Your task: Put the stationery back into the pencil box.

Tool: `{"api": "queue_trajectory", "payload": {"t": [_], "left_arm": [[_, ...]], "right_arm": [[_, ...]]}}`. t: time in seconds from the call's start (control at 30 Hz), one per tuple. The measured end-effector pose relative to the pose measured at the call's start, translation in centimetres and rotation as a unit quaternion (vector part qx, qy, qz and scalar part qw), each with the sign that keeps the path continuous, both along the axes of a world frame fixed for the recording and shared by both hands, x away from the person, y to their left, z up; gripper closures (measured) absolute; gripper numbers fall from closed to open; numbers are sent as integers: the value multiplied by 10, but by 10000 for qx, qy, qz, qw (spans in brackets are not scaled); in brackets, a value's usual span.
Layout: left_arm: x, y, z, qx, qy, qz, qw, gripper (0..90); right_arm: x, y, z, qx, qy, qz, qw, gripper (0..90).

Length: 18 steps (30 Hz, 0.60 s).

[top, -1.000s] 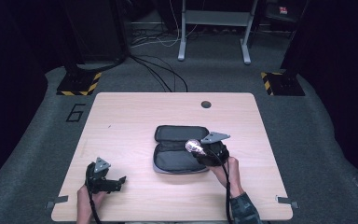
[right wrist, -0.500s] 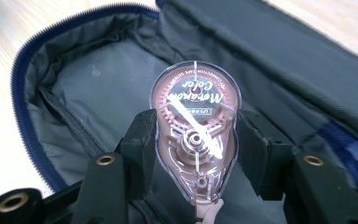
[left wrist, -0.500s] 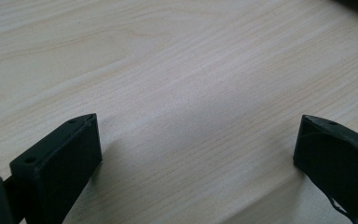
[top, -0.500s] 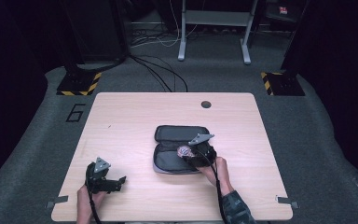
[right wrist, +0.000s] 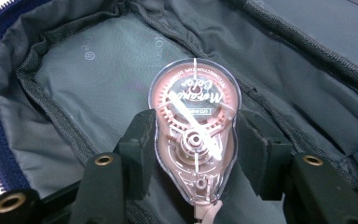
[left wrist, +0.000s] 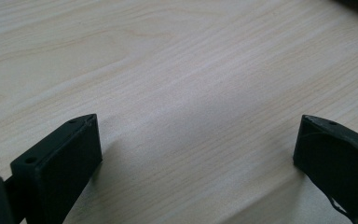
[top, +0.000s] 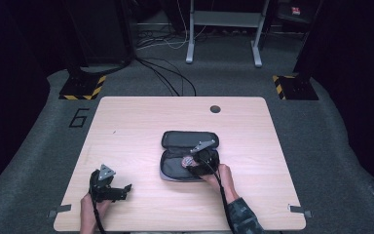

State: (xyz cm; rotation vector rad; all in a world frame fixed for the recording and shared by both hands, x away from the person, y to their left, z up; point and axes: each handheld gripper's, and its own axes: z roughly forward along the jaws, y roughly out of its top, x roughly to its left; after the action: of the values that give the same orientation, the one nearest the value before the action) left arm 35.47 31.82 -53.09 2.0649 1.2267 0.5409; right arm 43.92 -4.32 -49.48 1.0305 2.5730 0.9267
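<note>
We held the pink correction tape dispenser [right wrist: 194, 135] clamped in the right gripper [right wrist: 194, 140] just above the open pencil case [right wrist: 74, 93], judging release inside came next, while the left gripper [left wrist: 198, 140] rested wide open and empty on the table [left wrist: 168, 56].

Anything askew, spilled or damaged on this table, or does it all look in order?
Nothing stands out. The pouch lies unzipped and open flat mid-table, its lining intact. The right gripper holds a clear pink correction tape dispenser squarely over the pouch's inside. The left gripper rests open on bare table.
</note>
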Motion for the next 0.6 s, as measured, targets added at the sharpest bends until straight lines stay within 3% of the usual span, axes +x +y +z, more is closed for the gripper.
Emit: {"api": "queue_trajectory", "payload": {"t": [0.13, 0.33, 0.43, 0.6], "left_arm": [[0, 0, 0, -3, -10, 6, 10000, 9], [0, 0, 0, -3, -2, -3, 10000, 9], [0, 0, 0, -5, -18, 10, 10000, 9], [0, 0, 0, -2, -16, 8, 10000, 9]], "right_arm": [[1, 0, -1, -7, 25, -21, 10000, 481], [-4, -6, 6, 178, -5, -52, 9998, 229], [-8, -13, 13, 243, -83, -50, 9997, 157], [-18, -29, 25, 407, -263, -100, 9988, 124]]}}
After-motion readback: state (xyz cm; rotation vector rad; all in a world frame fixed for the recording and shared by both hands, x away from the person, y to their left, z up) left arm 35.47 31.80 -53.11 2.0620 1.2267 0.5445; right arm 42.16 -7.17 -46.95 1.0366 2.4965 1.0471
